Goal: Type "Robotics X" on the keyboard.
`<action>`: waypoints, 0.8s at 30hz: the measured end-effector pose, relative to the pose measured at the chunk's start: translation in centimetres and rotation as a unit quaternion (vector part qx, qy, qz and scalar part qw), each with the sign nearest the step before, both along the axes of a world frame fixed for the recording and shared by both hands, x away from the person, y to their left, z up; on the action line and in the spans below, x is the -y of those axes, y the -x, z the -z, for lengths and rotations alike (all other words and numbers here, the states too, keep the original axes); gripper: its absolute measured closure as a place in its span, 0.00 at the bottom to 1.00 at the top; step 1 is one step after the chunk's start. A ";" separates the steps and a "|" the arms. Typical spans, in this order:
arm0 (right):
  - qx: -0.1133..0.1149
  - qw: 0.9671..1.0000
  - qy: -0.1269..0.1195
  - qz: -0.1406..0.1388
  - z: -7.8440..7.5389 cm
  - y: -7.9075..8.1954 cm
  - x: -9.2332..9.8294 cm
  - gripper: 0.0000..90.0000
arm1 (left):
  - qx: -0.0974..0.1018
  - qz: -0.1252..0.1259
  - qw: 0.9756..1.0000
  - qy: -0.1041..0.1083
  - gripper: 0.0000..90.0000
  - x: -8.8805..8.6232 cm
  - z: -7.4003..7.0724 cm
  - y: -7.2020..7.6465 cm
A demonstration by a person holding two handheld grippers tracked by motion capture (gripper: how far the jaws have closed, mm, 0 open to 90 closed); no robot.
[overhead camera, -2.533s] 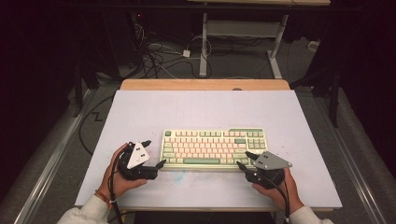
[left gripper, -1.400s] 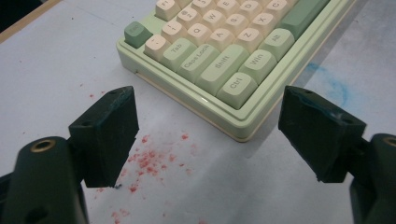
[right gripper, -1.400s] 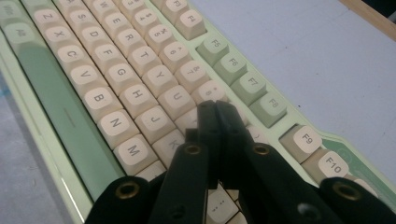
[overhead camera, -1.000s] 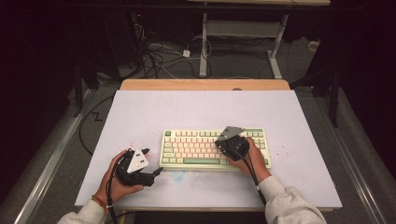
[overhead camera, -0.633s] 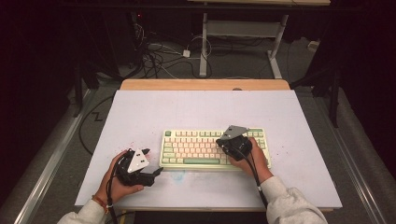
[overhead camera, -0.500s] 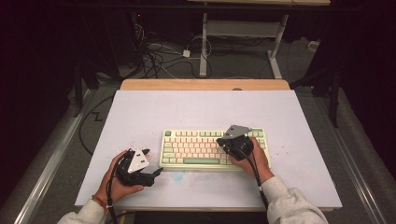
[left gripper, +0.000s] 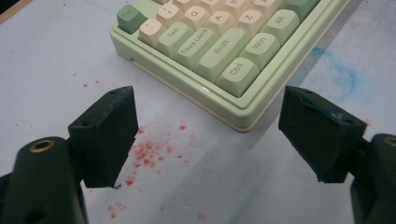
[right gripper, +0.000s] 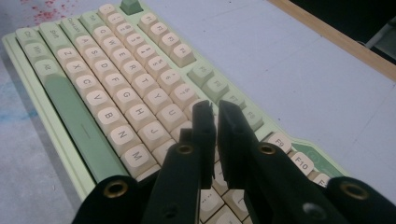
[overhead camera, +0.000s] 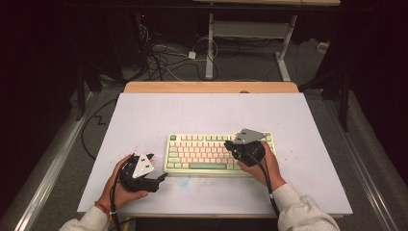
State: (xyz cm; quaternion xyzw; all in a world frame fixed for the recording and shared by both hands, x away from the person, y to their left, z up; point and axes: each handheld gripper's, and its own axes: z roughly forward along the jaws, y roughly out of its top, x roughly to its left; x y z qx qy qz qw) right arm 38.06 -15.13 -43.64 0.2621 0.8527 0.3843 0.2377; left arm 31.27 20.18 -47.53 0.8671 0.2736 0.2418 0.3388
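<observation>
**Pale green keyboard under the right gripper, left gripper waiting at its corner**

Low, rectangular pale green plastic keyboard (overhead camera: 219, 153) with rounded cream and sage keycaps, lying flat near the front middle of the white, matte-sheeted counter (overhead camera: 202, 113). Long axis running left to right across the high view, parallel to the front edge of the counter; long sage space bar along the side nearest the person, function row on the far side. Smooth, slightly glossy case with a raised rim; printed legends on the caps, Ctrl, Shift and Caps Lock legible in the left gripper view.

Right gripper (right gripper: 215, 122) above the right half of the keyboard, its blocky black fingers (right gripper: 204, 135) nearly pressed together, a thin slit between them, having just parted slightly, nothing between them. Tips just over the cream letter keys beyond the U; contact with a key not clear.

Left gripper (left gripper: 208, 133) just off the front left corner of the keyboard, low over the counter, its dark matte fingers (left gripper: 109, 133) spread wide with nothing between them, the Ctrl corner framed in the gap.

Scattered red speckles (left gripper: 144, 154) on the sheet left of the keyboard's front corner, a faint blue smear (left gripper: 343, 74) in front of the space bar side. Bare wooden strip (overhead camera: 211, 87) along the far edge of the counter, beyond the keyboard.
</observation>
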 end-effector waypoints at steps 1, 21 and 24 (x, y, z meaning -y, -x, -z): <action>0.002 1.000 -0.001 -0.001 -0.1 0.1 0.1 0.94 | 0.000 0.000 1.000 0.000 0.21 0.0 0.0 0.0; 0.040 0.998 -0.053 -0.004 -1.5 2.0 2.6 0.60 | -0.004 -0.002 1.000 -0.010 0.21 -0.1 0.2 0.2; 0.058 0.997 -0.058 0.005 -1.6 2.6 3.2 0.51 | -0.005 -0.001 1.000 -0.011 0.21 -0.1 0.3 0.1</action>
